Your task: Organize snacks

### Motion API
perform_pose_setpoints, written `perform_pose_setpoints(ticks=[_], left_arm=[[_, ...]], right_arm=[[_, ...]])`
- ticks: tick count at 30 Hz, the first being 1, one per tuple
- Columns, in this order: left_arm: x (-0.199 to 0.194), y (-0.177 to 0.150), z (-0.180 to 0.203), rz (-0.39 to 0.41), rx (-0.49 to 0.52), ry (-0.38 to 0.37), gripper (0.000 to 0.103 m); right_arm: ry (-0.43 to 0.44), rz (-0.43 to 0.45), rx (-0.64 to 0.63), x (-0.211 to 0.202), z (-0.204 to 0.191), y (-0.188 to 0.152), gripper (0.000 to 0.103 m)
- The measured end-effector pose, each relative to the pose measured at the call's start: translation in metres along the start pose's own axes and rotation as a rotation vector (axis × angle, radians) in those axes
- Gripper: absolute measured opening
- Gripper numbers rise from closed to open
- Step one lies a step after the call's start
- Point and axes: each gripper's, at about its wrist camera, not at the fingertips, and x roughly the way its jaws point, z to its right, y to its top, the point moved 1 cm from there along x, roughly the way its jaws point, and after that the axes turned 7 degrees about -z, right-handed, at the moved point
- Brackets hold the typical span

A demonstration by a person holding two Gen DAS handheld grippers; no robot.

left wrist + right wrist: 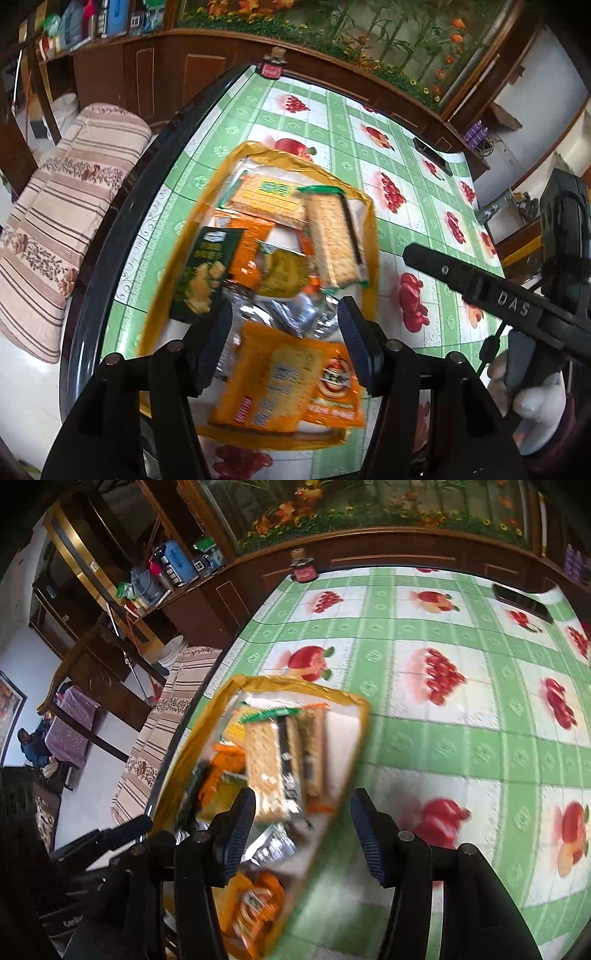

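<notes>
Striped cushion (55, 236) left of the counter (424, 236), green fruit-print cloth, yellow-rimmed tray (370, 236) of snack packets (332, 240) near its left edge, left hand-held gripper (282, 339) and right hand-held gripper (303, 834) both spread wide, holding nothing, wooden cabinets behind.

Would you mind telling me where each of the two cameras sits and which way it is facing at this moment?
Left wrist: on the left gripper, looking down along its open fingers at the yellow-rimmed snack tray; the right gripper and the holding hand show at right.
Right wrist: on the right gripper, fingers open, facing across the tray's right rim and the fruit-print tablecloth.
Shared: tray, tablecloth, red jar, dark phone.
</notes>
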Motion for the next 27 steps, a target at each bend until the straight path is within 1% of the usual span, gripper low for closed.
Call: perform_pose_setpoints(ticks=[7, 10, 12, 13, 15, 19, 23, 27], left_arm=[[-0.005, -0.02, 0.056, 0.019, 0.051, 0.077, 0.058], [-0.01, -0.03, 0.08, 0.048, 0.078, 0.139, 0.059], [-0.014, -0.035, 0.09, 0.067, 0.086, 0.17, 0.066], [-0.017, -0.038, 0.095, 0.079, 0.087, 0.186, 0.067], [-0.023, -0.044, 0.103, 0.105, 0.083, 0.223, 0.068], [-0.03, -0.054, 0.109, 0.128, 0.055, 0.268, 0.072], [-0.034, -0.064, 0.114, 0.131, 0.028, 0.311, 0.072], [-0.038, -0.073, 0.119, 0.138, 0.014, 0.334, 0.072]], right_arm=[[-0.004, -0.002, -0.017, -0.027, 0.028, -0.038, 0.059], [0.001, 0.004, -0.028, -0.038, 0.037, -0.052, 0.059], [0.002, 0.01, -0.037, -0.046, 0.042, -0.062, 0.059], [0.003, 0.012, -0.041, -0.049, 0.043, -0.065, 0.059], [0.004, 0.014, -0.05, -0.055, 0.047, -0.071, 0.06], [0.011, 0.015, -0.075, -0.065, 0.05, -0.084, 0.06], [0.019, 0.015, -0.105, -0.073, 0.051, -0.095, 0.06], [0.021, 0.017, -0.14, -0.081, 0.049, -0.106, 0.06]])
